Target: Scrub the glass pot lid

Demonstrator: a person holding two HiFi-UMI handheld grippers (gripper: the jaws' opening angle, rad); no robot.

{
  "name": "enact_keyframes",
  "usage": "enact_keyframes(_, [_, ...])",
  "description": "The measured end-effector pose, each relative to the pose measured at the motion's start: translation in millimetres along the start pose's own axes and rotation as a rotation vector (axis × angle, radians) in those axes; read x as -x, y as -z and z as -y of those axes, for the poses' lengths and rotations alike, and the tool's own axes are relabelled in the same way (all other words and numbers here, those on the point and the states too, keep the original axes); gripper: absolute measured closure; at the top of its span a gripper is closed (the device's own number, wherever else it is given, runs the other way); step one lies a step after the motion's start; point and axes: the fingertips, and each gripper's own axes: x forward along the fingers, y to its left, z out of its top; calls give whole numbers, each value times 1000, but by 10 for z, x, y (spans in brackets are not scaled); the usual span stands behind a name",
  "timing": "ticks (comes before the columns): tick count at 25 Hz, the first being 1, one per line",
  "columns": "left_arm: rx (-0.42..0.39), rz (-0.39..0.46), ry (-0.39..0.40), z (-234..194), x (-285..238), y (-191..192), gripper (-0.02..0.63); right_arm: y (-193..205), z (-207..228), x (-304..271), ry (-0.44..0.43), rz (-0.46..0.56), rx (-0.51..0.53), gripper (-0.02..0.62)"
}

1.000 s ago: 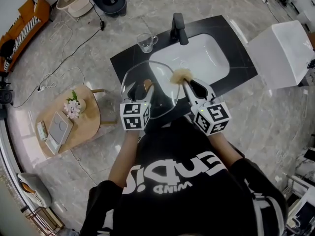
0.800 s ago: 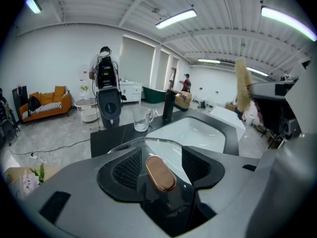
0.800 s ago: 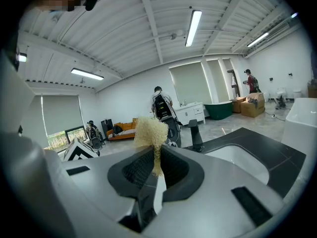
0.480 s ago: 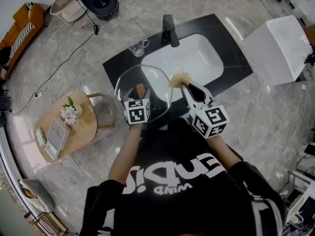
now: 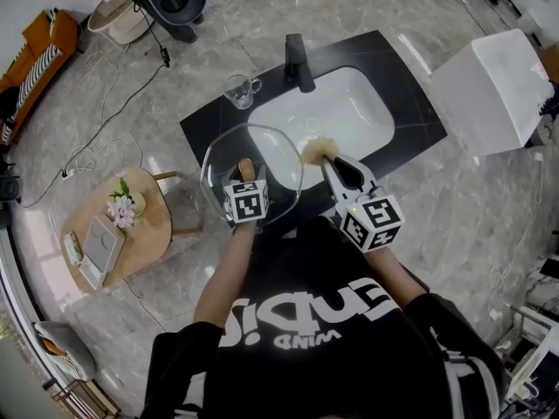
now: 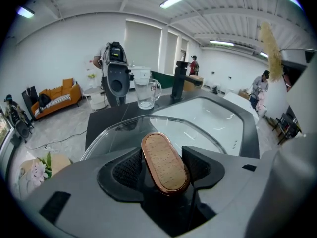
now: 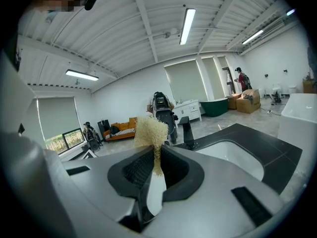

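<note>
Glass pot lid (image 6: 203,135): near rim hidden under the left jaws.
Lid knob (image 6: 164,161): stem hidden between those jaws.
Scrub brush (image 7: 150,130): lower end of handle lost deep between the right jaws.
People (image 7: 241,81) far beyond the jaws: too small to tell.

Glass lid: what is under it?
Through the glass lid show the white sink and the black counter. The left gripper, shut on the wooden knob, hides the part nearest the person.

So the left tool (image 5: 245,173) rolled, its cube facing up more now. The glass lid (image 5: 272,157) tipped flatter and came closer in, and the brush (image 5: 319,151) slid back along its right rim.
</note>
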Motion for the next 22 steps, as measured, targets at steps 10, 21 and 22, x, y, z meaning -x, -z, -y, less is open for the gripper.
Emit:
enact_keyframes(10, [43,-6,-38,-36,-42,-43,410,22,84,-33,-1,-12,-6,558])
enact_keyframes(21, [52,-22,-40,-45,-57,-57,428,30,114,-120,-18,-21,-8,558])
enact_keyframes(22, [55,-26,-35,-43,-55,-61,430,30,121,-127,-17,-21,-9,558])
